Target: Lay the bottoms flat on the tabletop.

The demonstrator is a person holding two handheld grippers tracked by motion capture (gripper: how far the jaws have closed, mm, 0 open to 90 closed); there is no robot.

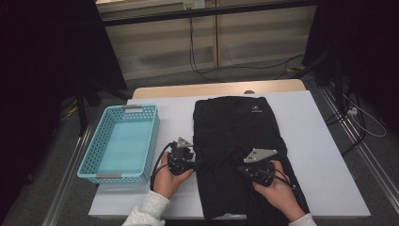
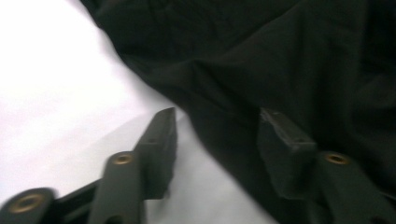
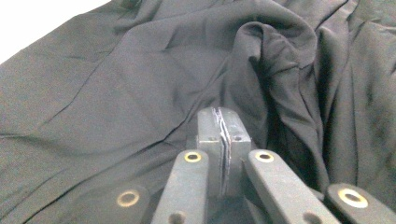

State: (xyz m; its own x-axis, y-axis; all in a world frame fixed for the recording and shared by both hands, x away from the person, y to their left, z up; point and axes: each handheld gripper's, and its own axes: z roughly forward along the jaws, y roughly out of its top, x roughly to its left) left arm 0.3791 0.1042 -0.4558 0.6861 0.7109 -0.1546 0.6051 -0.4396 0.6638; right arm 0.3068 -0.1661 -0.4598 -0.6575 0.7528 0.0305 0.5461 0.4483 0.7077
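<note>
- The black fabric garment [image 1: 235, 150] lies flat on the white table cover [image 1: 320, 141], its long axis running away from us, and its near end hangs toward the table's front edge.
- Our left gripper [image 1: 181, 157] sits just at the garment's left edge. In the left gripper view that edge [image 2: 187, 112] runs between its parted jaws, one over white cover, one over cloth, and the pads do not yet press it.
- Our right gripper [image 3: 223, 135] rests on the cloth's near right part, jaws clenched together, with folds bunched just ahead.
- So we judge the left hand nearer the edge to pinch.
- The light blue plastic basket [image 1: 101, 165] stands apart, left of the garment.
</note>
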